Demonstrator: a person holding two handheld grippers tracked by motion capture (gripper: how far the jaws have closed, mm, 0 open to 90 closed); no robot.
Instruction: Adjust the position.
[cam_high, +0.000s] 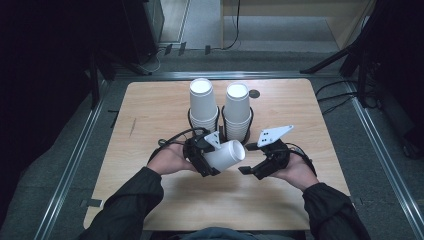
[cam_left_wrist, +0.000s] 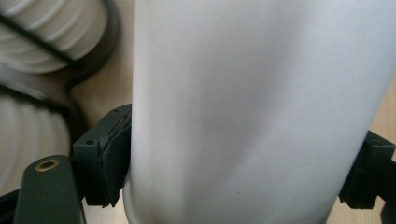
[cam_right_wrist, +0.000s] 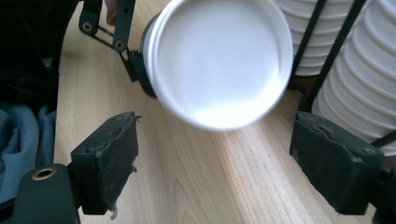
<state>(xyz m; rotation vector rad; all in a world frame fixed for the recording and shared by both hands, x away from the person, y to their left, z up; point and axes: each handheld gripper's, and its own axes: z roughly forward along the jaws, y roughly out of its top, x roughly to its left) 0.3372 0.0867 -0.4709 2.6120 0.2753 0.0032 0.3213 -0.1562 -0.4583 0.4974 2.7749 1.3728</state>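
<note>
My left gripper is shut on a white paper cup, held on its side above the table with its base toward the right. In the left gripper view the cup sits between both pads, which press its wall. My right gripper stands open just right of that cup, nothing between its fingers. In the right gripper view the cup's round base faces the camera, beyond the spread pads. Two tall stacks of white cups stand in black wire holders behind.
The wooden table has free room to the left and along the front. A small dark round spot lies near the far edge. Cables trail from both grippers. Beyond the table are metal rails and dark stand legs.
</note>
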